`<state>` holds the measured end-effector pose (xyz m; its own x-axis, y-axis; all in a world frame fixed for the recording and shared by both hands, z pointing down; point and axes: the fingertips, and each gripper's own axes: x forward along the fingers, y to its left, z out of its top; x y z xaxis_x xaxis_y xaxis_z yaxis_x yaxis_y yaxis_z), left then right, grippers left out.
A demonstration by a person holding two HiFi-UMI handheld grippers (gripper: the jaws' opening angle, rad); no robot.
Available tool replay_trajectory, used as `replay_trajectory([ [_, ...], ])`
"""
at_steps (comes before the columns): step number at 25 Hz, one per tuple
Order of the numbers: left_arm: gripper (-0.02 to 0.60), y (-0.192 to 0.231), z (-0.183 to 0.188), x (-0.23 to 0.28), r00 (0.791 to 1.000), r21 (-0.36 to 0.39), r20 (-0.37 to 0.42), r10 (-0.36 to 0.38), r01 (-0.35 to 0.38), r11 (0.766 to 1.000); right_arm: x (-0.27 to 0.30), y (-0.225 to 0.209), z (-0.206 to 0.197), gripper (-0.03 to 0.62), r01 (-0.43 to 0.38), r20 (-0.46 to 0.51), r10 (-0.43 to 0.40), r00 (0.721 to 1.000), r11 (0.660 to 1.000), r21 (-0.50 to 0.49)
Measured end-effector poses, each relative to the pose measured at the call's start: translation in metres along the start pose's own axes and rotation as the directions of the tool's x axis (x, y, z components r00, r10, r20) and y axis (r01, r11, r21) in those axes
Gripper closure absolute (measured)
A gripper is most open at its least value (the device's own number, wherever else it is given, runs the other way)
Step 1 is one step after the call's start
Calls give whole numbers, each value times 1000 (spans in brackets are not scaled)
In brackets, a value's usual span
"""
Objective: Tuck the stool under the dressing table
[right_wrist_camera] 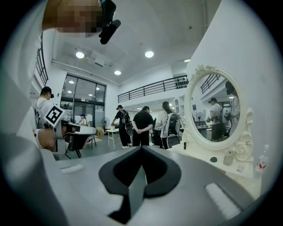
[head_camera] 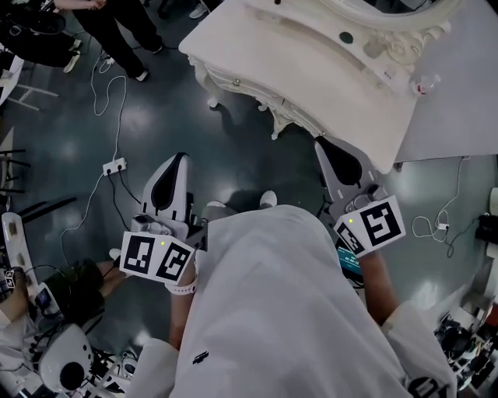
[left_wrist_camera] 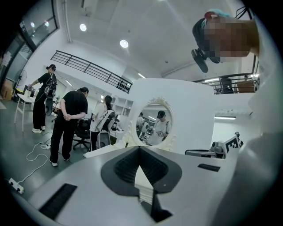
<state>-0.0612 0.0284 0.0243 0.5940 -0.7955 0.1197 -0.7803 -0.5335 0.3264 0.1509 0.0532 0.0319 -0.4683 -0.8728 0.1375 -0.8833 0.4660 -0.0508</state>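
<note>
Left gripper [head_camera: 178,160], right gripper [head_camera: 325,144]: jaws pressed together, nothing pinched. Dressing table [head_camera: 264,62]: on floor [head_camera: 156,116], just ahead of both grippers; mirror [right_wrist_camera: 214,110] at back edge.

See only the near part of the dressing table [head_camera: 311,70] in the head view, its mirror frame [head_camera: 373,23] sliced off by the top edge, and only the legs of a bystander [head_camera: 117,31] at upper left. Cannot name the dark round item [head_camera: 346,36] or the small clear bottle [head_camera: 424,84] on its top, both too small to tell
</note>
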Motion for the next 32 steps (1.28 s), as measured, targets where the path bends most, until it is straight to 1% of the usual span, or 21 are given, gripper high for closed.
replay_trajectory([
  [2,573,-5,-5,4,1000,-5,-12,-15,15,1000,0,4,0,586,-19,-9,19,1000,1000,-14],
  [6,572,-15,-10,11,999,-2,-32,-37,37,999,2,4,0,586,-25,-9,25,1000,1000,-13],
  [13,572,-22,-18,20,996,2,-75,-40,40,999,6,1,-2,586,-50,-10,50,999,999,4],
  [17,572,-24,-19,26,996,2,-85,-41,41,999,7,-5,-2,586,-48,-7,48,999,999,7],
  [23,572,-34,-18,39,994,7,-91,-60,61,998,4,-13,-4,586,-40,-10,40,999,999,16],
  [32,572,-44,-24,48,992,-6,-100,-73,73,997,0,-23,-5,586,-28,-19,28,999,999,15],
])
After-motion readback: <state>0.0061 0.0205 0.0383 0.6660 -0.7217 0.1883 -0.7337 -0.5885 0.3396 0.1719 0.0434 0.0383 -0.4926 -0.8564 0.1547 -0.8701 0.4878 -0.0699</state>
